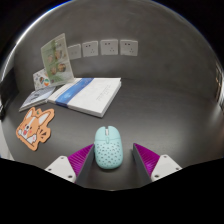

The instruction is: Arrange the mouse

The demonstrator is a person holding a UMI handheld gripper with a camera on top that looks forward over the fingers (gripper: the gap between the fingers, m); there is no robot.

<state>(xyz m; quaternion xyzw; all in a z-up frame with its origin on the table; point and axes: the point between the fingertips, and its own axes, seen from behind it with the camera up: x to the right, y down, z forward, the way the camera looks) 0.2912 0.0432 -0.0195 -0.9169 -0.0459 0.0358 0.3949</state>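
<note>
A pale mint-green mouse [108,147] with a perforated shell lies on the dark grey desk [160,110]. It rests between my gripper's [113,160] two fingers, its front end pointing away from me. The pink pads [80,158] stand at either side of the mouse with a small gap at each side. The mouse lies on the desk on its own. The gripper is open around it.
A closed white and blue book [88,95] lies beyond the mouse to the left. An orange fox-shaped coaster [33,125] lies further left. A leaflet [55,57] leans against the back wall, next to wall sockets [105,46].
</note>
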